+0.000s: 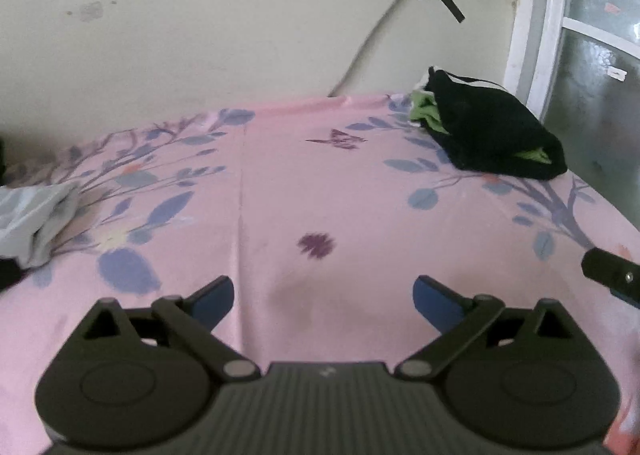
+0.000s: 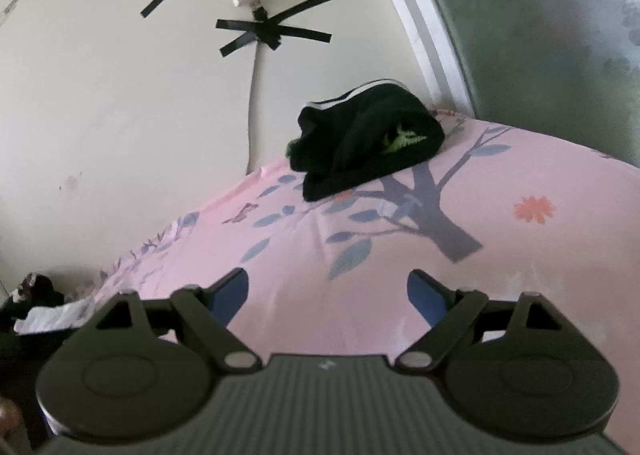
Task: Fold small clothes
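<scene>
1. Both grippers are released, nothing btwn the fingers: left gripper (image 1: 323, 295) and right gripper (image 2: 328, 291) hang over bare bed sheet (image 1: 280, 195).
2. Black garment (image 2: 360, 139) w/ green inside lies bunched far ahead of your right fingers, near the wall; from the left fingers it's far ahead and to the right.
3. Pale grey cloth (image 1: 36, 215) sits crumpled well left of the left fingers, at the bed edge.
4. Handling, prob.: both light, soft, floppy; they'll sag and drag on the sheet, no stiffness to push against.
5. Take hold at an edge or corner, e.g. the black one's white-trimmed hem (image 2: 360, 91); pinch one layer only, else the wad lifts as a lump.
6. Black-on-black folds are hard to read; can't tell its type yet.
</scene>
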`<state>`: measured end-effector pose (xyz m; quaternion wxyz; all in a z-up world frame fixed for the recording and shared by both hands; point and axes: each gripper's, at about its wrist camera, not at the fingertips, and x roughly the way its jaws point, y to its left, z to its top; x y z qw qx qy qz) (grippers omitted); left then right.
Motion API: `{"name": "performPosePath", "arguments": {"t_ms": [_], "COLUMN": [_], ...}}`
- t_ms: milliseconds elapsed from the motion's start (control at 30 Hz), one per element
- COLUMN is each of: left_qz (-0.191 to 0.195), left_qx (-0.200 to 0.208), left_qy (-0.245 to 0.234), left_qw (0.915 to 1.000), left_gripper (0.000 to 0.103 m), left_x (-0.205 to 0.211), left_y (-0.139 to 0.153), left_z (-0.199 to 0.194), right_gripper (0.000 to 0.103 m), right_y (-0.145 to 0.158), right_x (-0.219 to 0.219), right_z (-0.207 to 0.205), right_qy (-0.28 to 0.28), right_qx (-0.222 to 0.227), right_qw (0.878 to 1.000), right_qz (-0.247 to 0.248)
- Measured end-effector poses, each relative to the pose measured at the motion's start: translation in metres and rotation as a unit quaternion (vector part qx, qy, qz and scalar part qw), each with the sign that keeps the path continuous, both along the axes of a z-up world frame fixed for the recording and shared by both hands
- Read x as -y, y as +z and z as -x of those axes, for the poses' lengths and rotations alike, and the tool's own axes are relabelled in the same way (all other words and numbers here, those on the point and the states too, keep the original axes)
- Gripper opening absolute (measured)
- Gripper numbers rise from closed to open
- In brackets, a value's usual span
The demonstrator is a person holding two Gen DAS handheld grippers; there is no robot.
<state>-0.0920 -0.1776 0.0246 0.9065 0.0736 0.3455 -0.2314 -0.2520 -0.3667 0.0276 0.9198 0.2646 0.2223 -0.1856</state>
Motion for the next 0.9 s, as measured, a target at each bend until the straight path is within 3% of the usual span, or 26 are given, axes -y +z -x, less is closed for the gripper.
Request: {"name": "performPosePath", "arguments": {"t_ms": [300, 600, 900], "left_qz": [-0.023, -0.006, -0.003], "left_qx": [0.03, -0.006, -0.001], "left_qy": [0.005, 0.013, 0.005], "left_qw": [0.9993, 0.9999, 1.0], "left_gripper": [0.103, 0.103, 0.103], "left_x": [-0.016, -0.025, -0.023], "left_y": [-0.01, -0.016, -0.017], "left_z": [0.019, 0.013, 0.018], "right_gripper": [0.091, 0.093, 0.094], "right_y": [-0.011, -0.015, -0.016], "right_x": [-0.021, -0.025, -0.026], "right_z": [0.01, 0.006, 0.006], "right_qy": [-0.035, -0.055, -0.058], "right_qx": [-0.015, -0.016, -0.014], "right_qw": [0.999, 0.998, 0.998], "right_qz": [0.007, 0.019, 0.021]}}
